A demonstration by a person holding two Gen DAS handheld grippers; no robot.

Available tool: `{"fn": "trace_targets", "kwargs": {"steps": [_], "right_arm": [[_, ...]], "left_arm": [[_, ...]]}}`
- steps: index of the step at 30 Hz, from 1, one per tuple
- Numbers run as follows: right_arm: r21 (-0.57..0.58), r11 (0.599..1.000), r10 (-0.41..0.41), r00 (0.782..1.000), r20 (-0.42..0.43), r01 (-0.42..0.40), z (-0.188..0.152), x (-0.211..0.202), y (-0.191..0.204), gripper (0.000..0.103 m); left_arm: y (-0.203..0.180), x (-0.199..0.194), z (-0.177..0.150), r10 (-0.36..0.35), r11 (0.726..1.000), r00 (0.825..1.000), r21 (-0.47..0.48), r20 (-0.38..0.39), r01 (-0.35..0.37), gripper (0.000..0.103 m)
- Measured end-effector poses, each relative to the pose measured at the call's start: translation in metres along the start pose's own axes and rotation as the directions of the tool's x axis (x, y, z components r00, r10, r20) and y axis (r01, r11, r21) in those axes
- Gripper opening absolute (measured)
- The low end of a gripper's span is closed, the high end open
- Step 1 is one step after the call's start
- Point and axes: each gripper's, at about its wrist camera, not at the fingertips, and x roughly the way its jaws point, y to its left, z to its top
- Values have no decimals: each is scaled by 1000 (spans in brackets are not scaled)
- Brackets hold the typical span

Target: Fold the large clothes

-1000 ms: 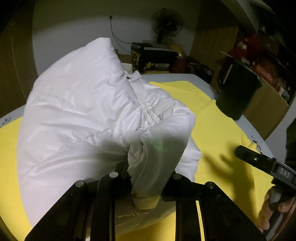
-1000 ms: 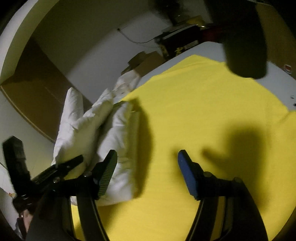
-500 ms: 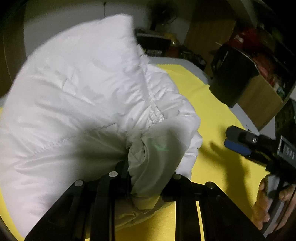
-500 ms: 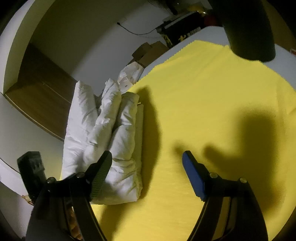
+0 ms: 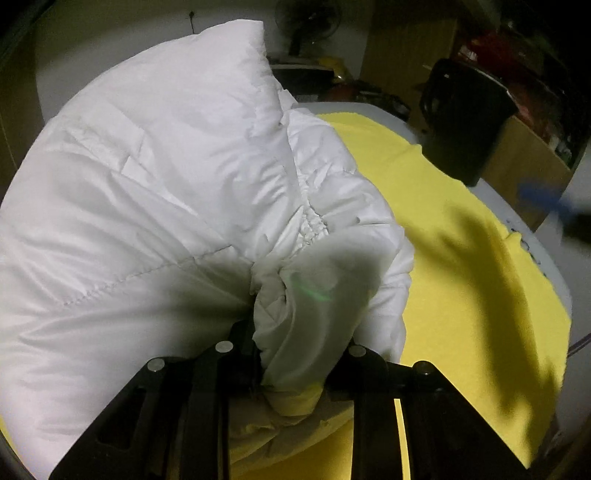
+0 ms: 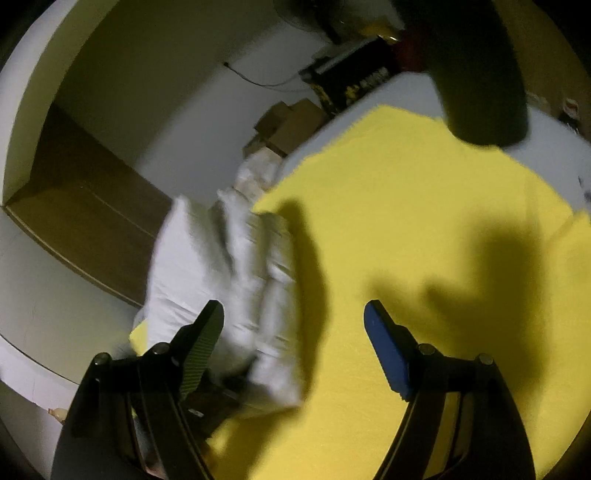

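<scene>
A white puffy quilted jacket (image 5: 155, 206) is bunched up on the yellow cloth (image 5: 461, 288) that covers the table. My left gripper (image 5: 295, 354) is shut on a fold of the jacket and holds it lifted, filling the left of that view. In the right wrist view the jacket (image 6: 236, 266) lies folded in thick layers at the cloth's (image 6: 424, 221) left edge. My right gripper (image 6: 295, 332) is open and empty above the cloth, its left finger beside the jacket. It shows as a blue blur in the left wrist view (image 5: 546, 199).
A black bin (image 5: 465, 118) stands at the table's far right; it also shows in the right wrist view (image 6: 480, 66). A black box (image 6: 354, 81) and cardboard boxes (image 6: 288, 125) sit beyond the far edge. A fan (image 5: 306, 26) stands by the wall.
My left gripper has lifted the jacket higher and turned it. My right gripper has swung away to the right and up in the left wrist view, staying open, and its view has shifted nearer the jacket.
</scene>
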Motion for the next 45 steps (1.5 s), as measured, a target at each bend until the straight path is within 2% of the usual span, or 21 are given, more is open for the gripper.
{"fn": "trace_targets", "kwargs": {"steps": [2,4,5,8,9,11,13,16,20,22,24,25,27,28,31,34,37,38,39,43,45], "right_arm": [[-124,992,0,1000,18,2,22,-3,48,79],[-305,952,0,1000,7,2,42,6,106,79],[-386,922,12,1000,-23,-20,56,19,141,79],[-479,869,59,986,-155,-128,83,69,187,79],[-503,853,42,980,-196,-137,92,98,197,79],[-479,862,58,970,-236,-168,99,137,193,79],[-416,872,113,935,-337,-256,96,176,178,79],[-435,867,44,908,-417,-242,77,221,152,78],[-393,882,44,878,-477,-258,65,240,127,77],[-421,868,22,868,-496,-262,55,243,126,77],[-468,847,-10,871,-492,-254,44,243,129,77],[-481,841,-14,878,-478,-249,43,242,131,78],[-490,834,3,890,-456,-254,42,239,127,78],[-484,835,16,893,-450,-260,44,236,125,78],[-484,832,36,896,-443,-272,45,234,121,78],[-483,831,43,896,-442,-278,46,233,118,78],[-457,840,68,891,-448,-294,47,235,120,78],[-428,851,89,887,-453,-304,51,234,117,79],[-413,856,101,885,-455,-309,52,236,116,79],[-377,872,124,886,-447,-313,54,235,113,79],[-397,870,102,894,-437,-294,50,236,116,79]], "left_arm": [[7,0,1,-37,999,999,-37,-6,36,24],[16,-5,0,-58,997,998,-51,-5,57,24],[18,-6,-1,-67,996,998,-55,-4,66,24],[20,-7,0,-81,994,997,-75,-4,80,25],[22,-9,-1,-84,994,996,-75,-1,84,25],[25,-12,-4,-91,993,996,-72,8,91,25],[26,-15,-5,-95,993,995,-63,11,95,25],[24,-20,-9,-95,994,995,-48,20,96,26],[22,-45,-21,-125,992,991,10,44,125,33],[26,-66,-30,-148,989,988,35,39,147,35],[37,-82,-37,-179,984,984,23,15,179,35],[44,-90,-41,-182,983,983,4,-2,182,39],[46,-103,-48,-163,986,986,31,-35,164,90],[44,-110,-53,-159,985,987,55,-39,160,103],[42,-137,-73,-42,985,999,168,-25,45,103],[59,-147,-88,51,979,997,202,-51,-39,103],[83,-144,-108,255,938,957,274,-137,-210,103],[99,-148,-113,335,918,929,276,-158,-285,103],[110,-152,-114,363,914,917,255,-166,-316,103],[172,-191,-97,394,919,915,14,-84,-394,103],[207,-218,-77,359,919,933,-180,9,-352,103]]}}
